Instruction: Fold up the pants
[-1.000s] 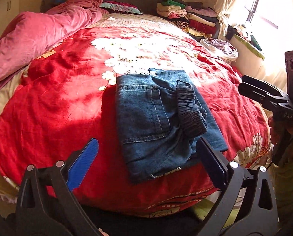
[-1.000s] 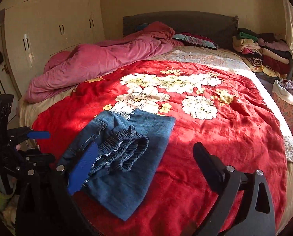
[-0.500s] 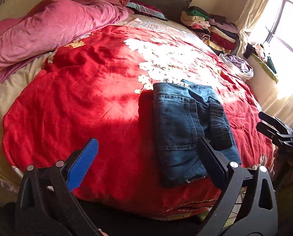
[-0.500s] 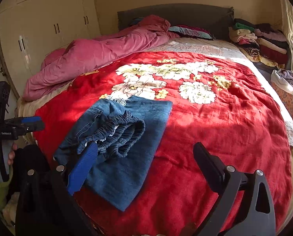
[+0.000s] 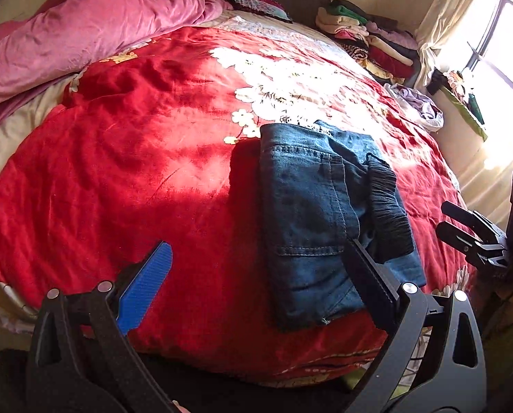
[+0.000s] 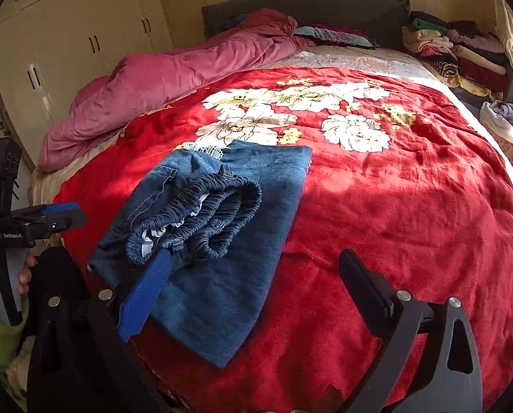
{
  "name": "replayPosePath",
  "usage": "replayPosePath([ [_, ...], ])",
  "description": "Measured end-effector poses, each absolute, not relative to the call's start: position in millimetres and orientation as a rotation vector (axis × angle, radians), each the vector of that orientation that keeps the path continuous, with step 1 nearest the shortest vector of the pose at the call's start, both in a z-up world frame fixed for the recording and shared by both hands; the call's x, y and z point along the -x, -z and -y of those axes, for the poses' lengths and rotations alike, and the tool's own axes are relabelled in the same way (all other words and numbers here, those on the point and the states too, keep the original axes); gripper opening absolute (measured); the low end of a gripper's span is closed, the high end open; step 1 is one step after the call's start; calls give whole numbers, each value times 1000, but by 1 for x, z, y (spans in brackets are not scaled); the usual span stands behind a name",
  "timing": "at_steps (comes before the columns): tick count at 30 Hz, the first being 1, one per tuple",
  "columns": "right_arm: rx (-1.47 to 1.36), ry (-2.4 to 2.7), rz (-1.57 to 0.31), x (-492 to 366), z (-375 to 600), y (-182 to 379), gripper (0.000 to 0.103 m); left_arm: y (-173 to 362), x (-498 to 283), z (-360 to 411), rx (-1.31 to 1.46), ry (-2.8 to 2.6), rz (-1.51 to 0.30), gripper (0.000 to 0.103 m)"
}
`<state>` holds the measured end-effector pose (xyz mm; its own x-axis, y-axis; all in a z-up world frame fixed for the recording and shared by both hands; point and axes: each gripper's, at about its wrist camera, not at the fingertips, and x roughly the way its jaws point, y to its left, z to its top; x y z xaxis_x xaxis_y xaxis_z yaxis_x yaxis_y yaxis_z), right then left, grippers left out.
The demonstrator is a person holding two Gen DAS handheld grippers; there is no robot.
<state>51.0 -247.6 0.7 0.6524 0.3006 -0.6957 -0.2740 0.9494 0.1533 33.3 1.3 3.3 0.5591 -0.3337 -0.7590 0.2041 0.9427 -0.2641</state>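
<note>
The blue denim pants [image 5: 311, 213] lie folded into a compact rectangle on the red flowered blanket [image 5: 136, 158], close to the bed's near edge. Their gathered elastic waistband [image 6: 205, 213] is bunched on top of the fold. My left gripper [image 5: 256, 251] hovers open just short of the pants, with nothing between its fingers. Its black finger [image 5: 366, 275] overlaps the pants' near right corner in the view. My right gripper [image 6: 254, 258] is also open and holds nothing, above the pants' near side. Each gripper shows at the edge of the other view: the right gripper [image 5: 470, 234] and the left gripper [image 6: 50, 216].
A pink duvet [image 6: 174, 72] is heaped along the bed's left side. Stacked folded clothes [image 6: 456, 55] sit at the far right by the headboard. A bag of laundry [image 5: 418, 106] and a bright window [image 5: 497, 44] are to the right. Cream wardrobes [image 6: 67, 44] line the left wall.
Both grippers have drawn back from the pants. The left view has swung leftward, so the pants sit further right in it. The pants themselves have stayed put.
</note>
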Motion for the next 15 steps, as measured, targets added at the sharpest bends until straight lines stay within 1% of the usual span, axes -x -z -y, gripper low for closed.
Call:
replayPosePath([
  [10,-63,-318,-825,-56,249,10,97,8,-50,16,134,356,-956,93],
  [15,-144,-283,-832,-63,265,11,97,10,-64,21,137,376,-965,93],
])
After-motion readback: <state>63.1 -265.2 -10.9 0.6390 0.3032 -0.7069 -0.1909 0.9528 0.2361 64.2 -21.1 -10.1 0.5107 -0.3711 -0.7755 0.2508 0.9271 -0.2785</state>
